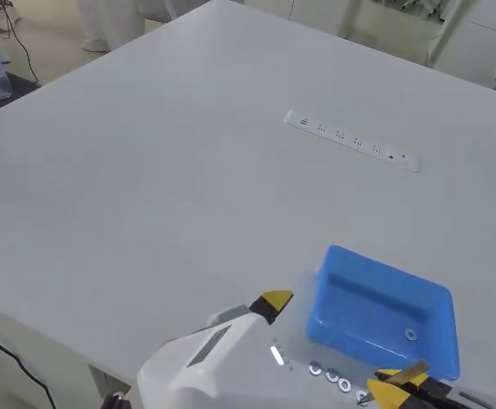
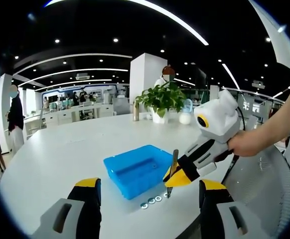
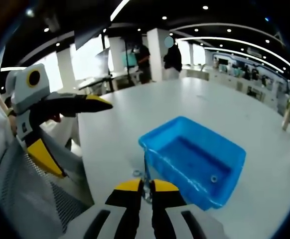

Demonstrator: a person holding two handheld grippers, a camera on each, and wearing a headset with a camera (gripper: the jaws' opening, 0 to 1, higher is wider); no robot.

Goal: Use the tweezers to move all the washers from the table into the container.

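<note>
A blue container (image 1: 384,311) sits near the table's front edge with one washer (image 1: 411,335) inside it. Several washers (image 1: 331,375) lie in a row on the table just in front of it. My right gripper (image 3: 145,185) is shut on thin metal tweezers (image 3: 145,168), whose tip points down at the washers (image 3: 137,173) by the container's (image 3: 195,159) near corner. From the left gripper view, the tweezers (image 2: 173,167) hang tip-down over the washers (image 2: 152,200). My left gripper (image 2: 150,191) is open and holds nothing, a little left of the container (image 2: 135,169).
A white power strip (image 1: 350,141) lies further back on the white table (image 1: 146,187). The table's front edge runs close to my left gripper (image 1: 272,303) and right gripper (image 1: 401,381). People stand in the background behind the table.
</note>
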